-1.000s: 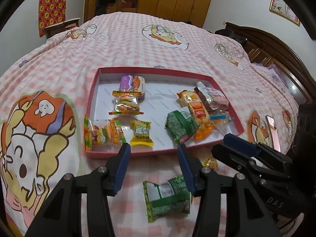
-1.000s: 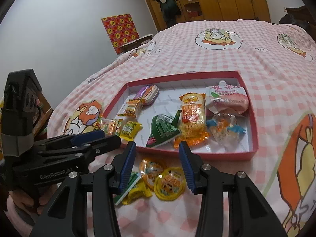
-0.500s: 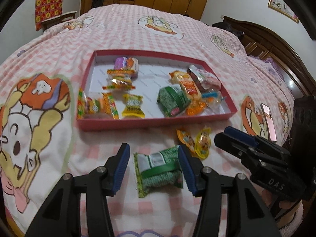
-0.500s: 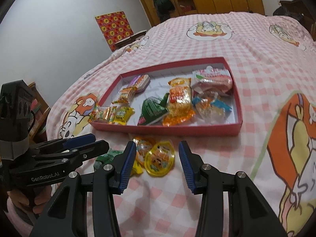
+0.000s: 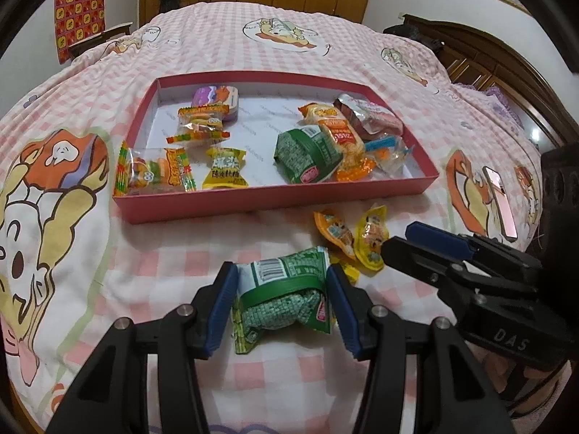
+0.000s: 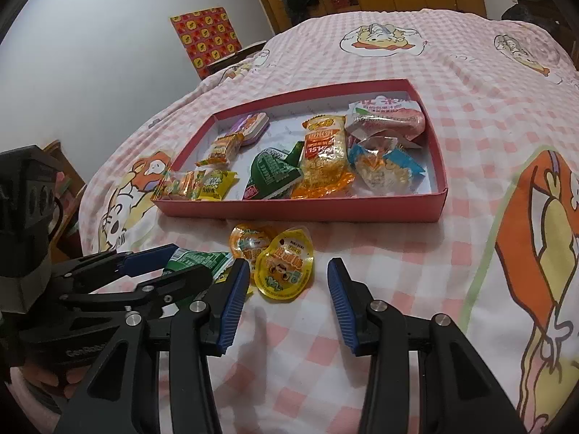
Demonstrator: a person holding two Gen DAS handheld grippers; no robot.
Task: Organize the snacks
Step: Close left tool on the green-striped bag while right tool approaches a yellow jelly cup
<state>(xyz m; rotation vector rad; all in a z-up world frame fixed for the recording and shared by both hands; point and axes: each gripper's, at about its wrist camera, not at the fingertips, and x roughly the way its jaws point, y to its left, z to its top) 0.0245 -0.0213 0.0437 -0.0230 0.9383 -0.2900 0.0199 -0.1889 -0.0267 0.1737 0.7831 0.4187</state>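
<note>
The left gripper (image 5: 282,282) straddles a green packet (image 5: 286,294) on the bed (image 5: 289,47), just short of the red tray (image 5: 275,199); its blue pads sit at the packet's sides, though a firm pinch cannot be told. The right gripper (image 6: 287,282) hangs narrowly parted and empty, with two jelly cups (image 6: 275,256) lying between its tips and the tray's front wall. Inside the tray lie another green packet (image 5: 307,155), a yellow candy (image 5: 225,168) and other snacks
</note>
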